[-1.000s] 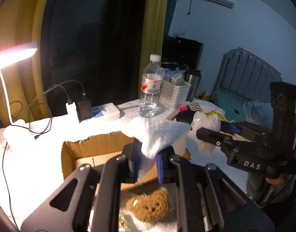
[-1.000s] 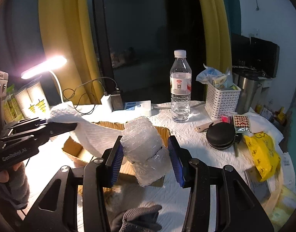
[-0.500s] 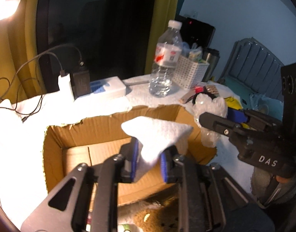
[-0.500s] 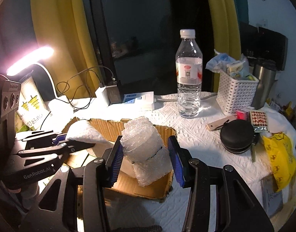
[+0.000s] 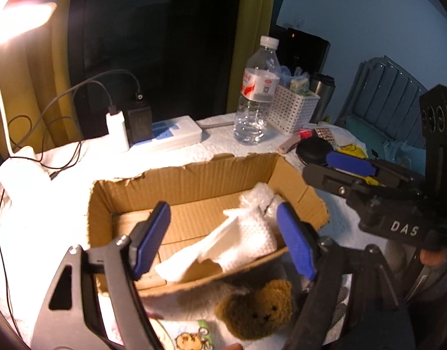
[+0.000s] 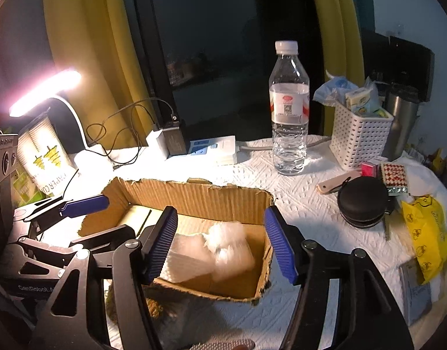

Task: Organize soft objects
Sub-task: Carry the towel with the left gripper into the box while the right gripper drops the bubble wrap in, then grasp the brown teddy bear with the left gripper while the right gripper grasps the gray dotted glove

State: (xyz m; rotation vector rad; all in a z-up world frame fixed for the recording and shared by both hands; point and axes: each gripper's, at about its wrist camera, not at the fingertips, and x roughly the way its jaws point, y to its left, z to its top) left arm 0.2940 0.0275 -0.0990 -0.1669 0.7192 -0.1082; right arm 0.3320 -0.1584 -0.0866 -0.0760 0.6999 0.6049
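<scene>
Cardboard box (image 5: 194, 175) below my opening, empty left gripper (image 5: 223, 242) and right gripper (image 6: 220, 242) holds the white paper towel (image 5: 238, 242), with the bubble wrap (image 6: 232, 239) at its three o'clock.

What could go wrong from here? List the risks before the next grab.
1. The white cloth drapes over the cardboard box's near wall and could slide out.
2. The brown plush bear lies outside, tight against that wall; reaching for it with the left gripper may snag the torn rim.
3. The bubble wrap shows blurred below the right gripper, whose jaws are opening; it may bounce before settling.
</scene>
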